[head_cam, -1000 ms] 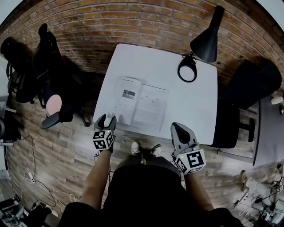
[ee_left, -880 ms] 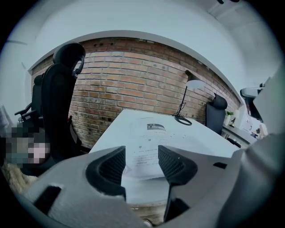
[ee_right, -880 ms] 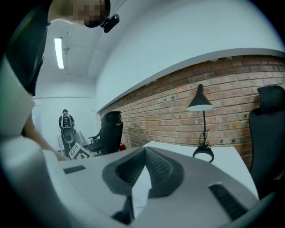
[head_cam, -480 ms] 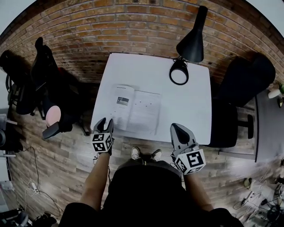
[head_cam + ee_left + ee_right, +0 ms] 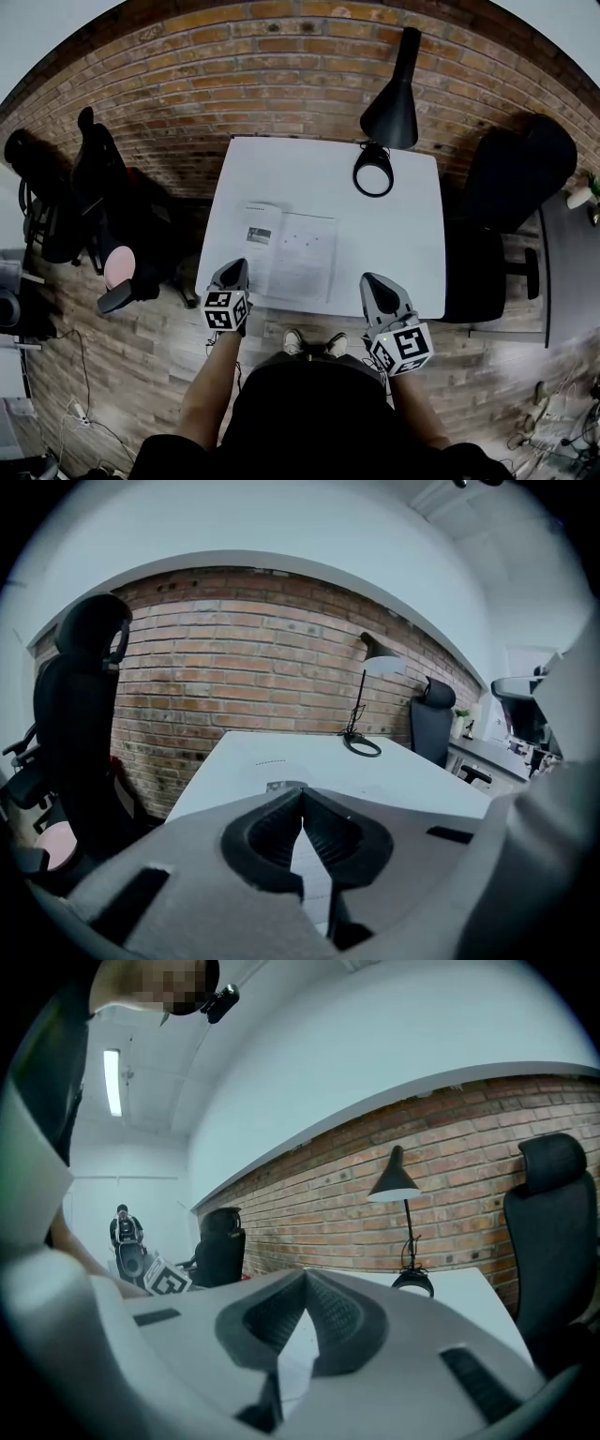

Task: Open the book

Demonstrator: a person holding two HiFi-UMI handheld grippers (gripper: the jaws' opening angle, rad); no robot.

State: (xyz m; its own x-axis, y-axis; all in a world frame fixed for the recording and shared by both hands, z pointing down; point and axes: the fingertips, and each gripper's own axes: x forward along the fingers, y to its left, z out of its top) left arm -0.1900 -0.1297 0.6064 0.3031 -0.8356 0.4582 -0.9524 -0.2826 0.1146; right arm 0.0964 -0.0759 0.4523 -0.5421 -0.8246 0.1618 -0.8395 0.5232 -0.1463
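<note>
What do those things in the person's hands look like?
The left hand-held gripper and right hand-held gripper are grey wedge-shaped shells with dark ribbed pads at the tip and a white cube with black square markers behind. The person wears a black top.

This looks like an office or a work room. A white table stands with its far side against a brick wall. A black desk lamp sits at the far edge of the table, and there is a black office chair on the left and another black chair on the right. The floor is made of wood boards with cables lying on it near the right corner, a long light shines on the white ceiling, and another desk with gear stands off to the right.
</note>
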